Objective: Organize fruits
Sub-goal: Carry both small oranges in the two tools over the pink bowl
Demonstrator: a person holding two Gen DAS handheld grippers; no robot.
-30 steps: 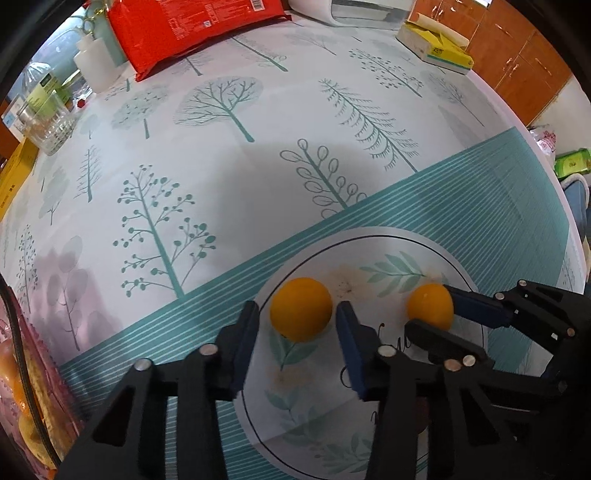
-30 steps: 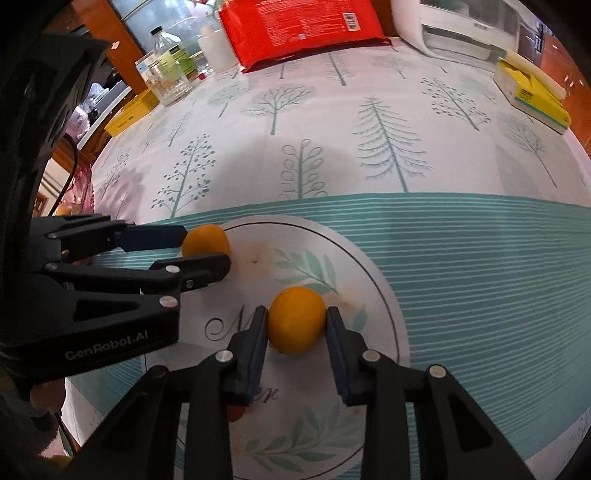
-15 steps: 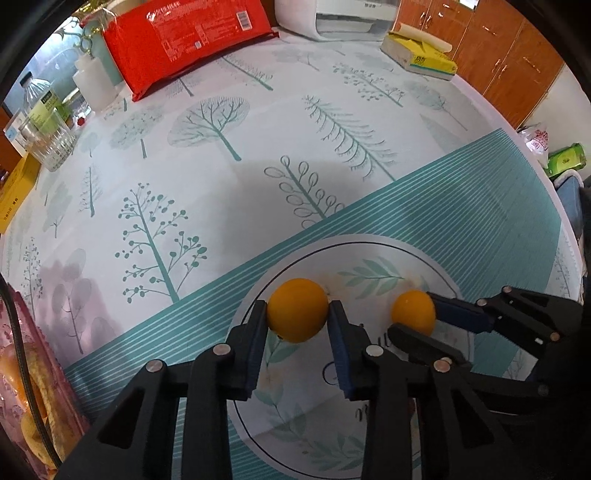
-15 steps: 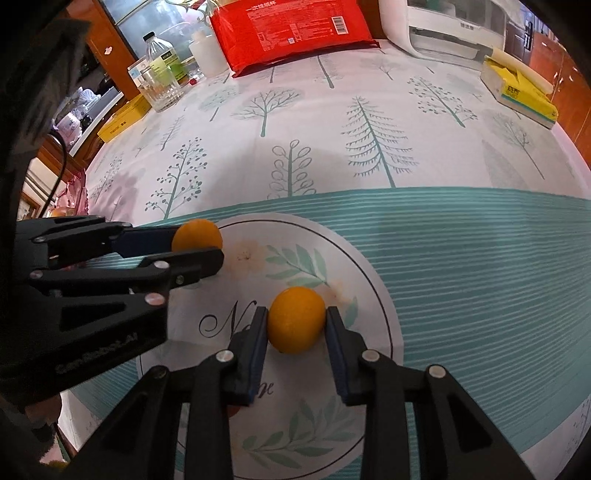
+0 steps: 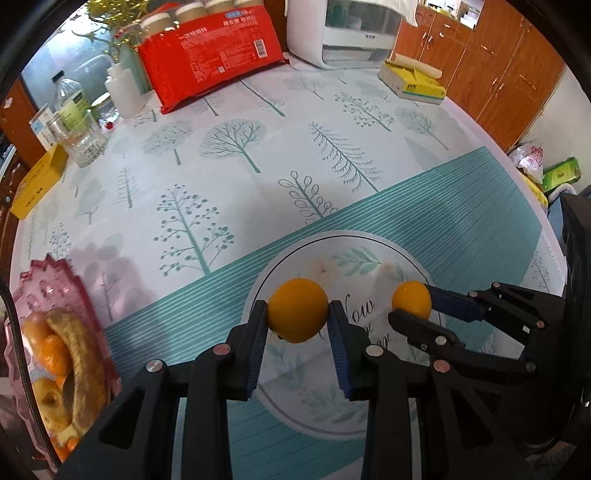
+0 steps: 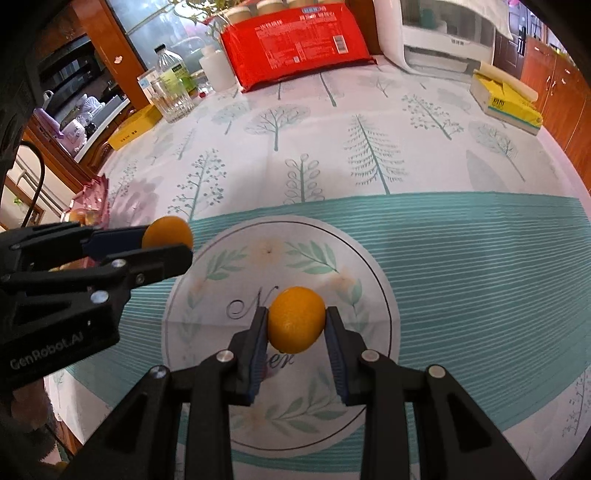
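Tree-print tablecloth (image 5: 240,206) all over, teal stripes near. Big red packet (image 5: 210,55) at the far edge, white appliance (image 5: 343,33) right of it, yellow box (image 5: 412,83) further right. Far left: plastic bottle (image 5: 70,103), drinking glass (image 5: 79,142), flat yellow carton (image 5: 38,179).

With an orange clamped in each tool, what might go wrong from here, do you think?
1. Each round orange is pinched only at its sides, so one may slip out and roll across the table.
2. The pink fruit tray already looks crowded, so an added orange might tumble off.
3. The left tool and right tool are close and may collide.
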